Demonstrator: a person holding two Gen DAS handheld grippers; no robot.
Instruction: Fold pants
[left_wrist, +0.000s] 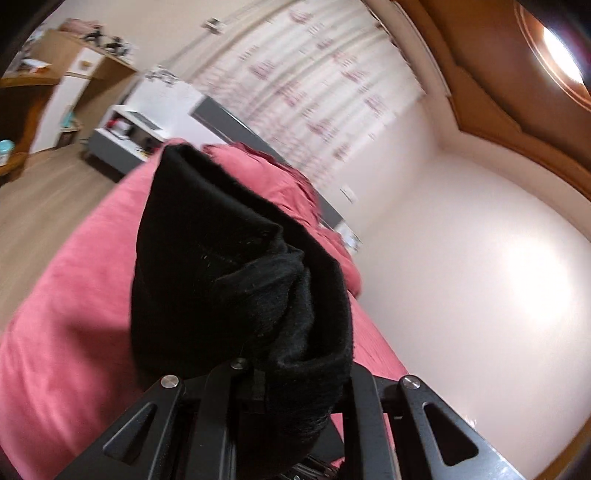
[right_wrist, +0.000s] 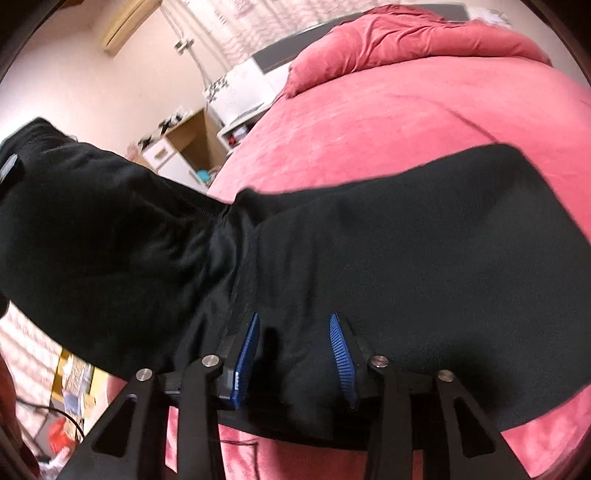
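Note:
The black pants (left_wrist: 221, 277) hang bunched from my left gripper (left_wrist: 291, 369), which is shut on them and held up above the pink bed (left_wrist: 74, 314). The cloth hides its fingertips. In the right wrist view the pants (right_wrist: 406, 240) lie spread across the bed (right_wrist: 369, 122), and one part rises off it toward the upper left. My right gripper (right_wrist: 295, 332) is low over the near edge of the cloth. Its blue pads (right_wrist: 341, 350) stand apart, with slack fabric between them that is not pinched.
A crumpled pink duvet (right_wrist: 406, 37) lies at the bed's far end. Beyond the bed are a wooden floor (left_wrist: 48, 206), a white and grey cabinet (left_wrist: 125, 129) and a patterned curtain (left_wrist: 314, 74). Boxes and clutter (right_wrist: 70, 398) sit on the floor at the left.

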